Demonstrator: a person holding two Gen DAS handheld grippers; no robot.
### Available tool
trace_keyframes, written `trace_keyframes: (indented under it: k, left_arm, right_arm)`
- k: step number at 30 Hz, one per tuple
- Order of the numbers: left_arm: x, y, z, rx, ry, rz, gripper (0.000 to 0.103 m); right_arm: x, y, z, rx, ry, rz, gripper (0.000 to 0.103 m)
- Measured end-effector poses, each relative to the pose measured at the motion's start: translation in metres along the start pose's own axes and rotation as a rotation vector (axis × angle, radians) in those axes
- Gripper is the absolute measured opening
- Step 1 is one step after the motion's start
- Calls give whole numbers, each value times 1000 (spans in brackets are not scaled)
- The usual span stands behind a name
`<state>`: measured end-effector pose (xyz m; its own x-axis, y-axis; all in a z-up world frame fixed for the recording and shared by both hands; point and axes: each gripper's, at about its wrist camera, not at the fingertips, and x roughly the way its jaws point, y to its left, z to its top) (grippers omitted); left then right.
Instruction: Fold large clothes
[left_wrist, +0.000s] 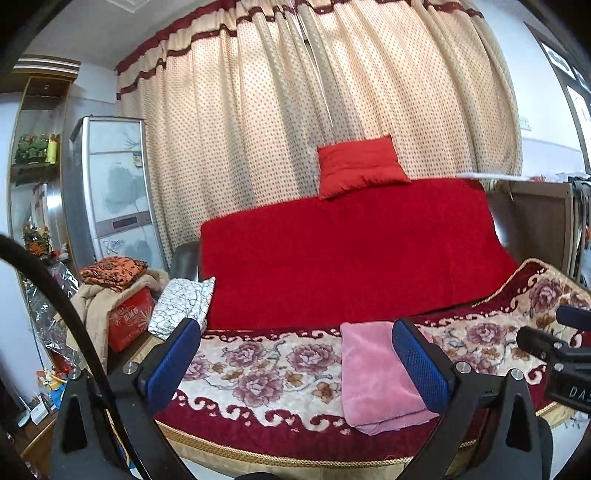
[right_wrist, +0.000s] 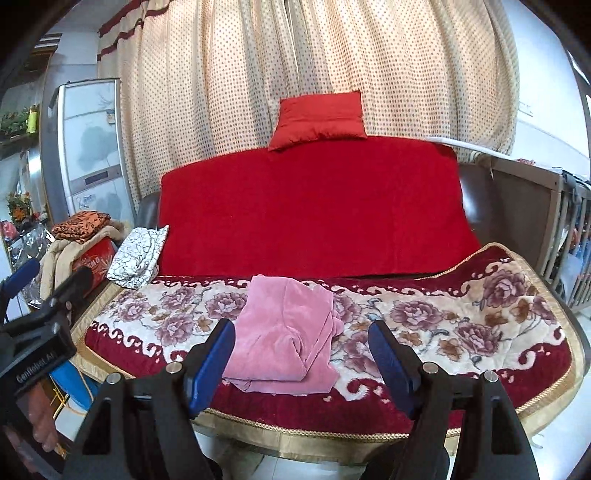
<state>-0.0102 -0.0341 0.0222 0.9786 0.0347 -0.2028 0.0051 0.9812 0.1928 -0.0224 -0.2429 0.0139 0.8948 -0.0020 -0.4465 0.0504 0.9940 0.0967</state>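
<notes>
A pink garment (left_wrist: 373, 373) (right_wrist: 284, 332) lies folded into a rough rectangle on the floral blanket (left_wrist: 258, 365) (right_wrist: 443, 314) that covers the sofa seat. My left gripper (left_wrist: 295, 326) is open wide and held back from the sofa, with nothing between its blue pads (left_wrist: 173, 362). My right gripper (right_wrist: 302, 326) is open too and empty; the garment lies beyond and below its fingers, untouched. The right gripper's body (left_wrist: 561, 350) shows at the right edge of the left wrist view. The left gripper's body (right_wrist: 48, 302) shows at the left edge of the right wrist view.
A red throw (left_wrist: 351, 258) drapes the sofa back, with a red cushion (left_wrist: 360, 166) on top against dotted curtains (right_wrist: 332, 55). A white patterned pillow (left_wrist: 181, 306) and a heap of clothes (left_wrist: 114, 273) sit at the left end. A wooden rail (right_wrist: 554, 206) stands right.
</notes>
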Motion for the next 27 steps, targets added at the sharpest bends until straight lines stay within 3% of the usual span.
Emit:
trace_keyframes:
  k: [12, 21, 27]
  left_arm:
    - [-36, 14, 12, -43, -61, 16, 103]
    - [-39, 35, 6, -90, -51, 38, 103]
    - [-39, 44, 6, -120, -48, 52, 103]
  right_arm:
    - [-34, 19, 3, -20, -67, -8, 78]
    - [-54, 38, 4, -97, -148, -117, 78]
    - [-66, 44, 8, -126, -213, -168, 84]
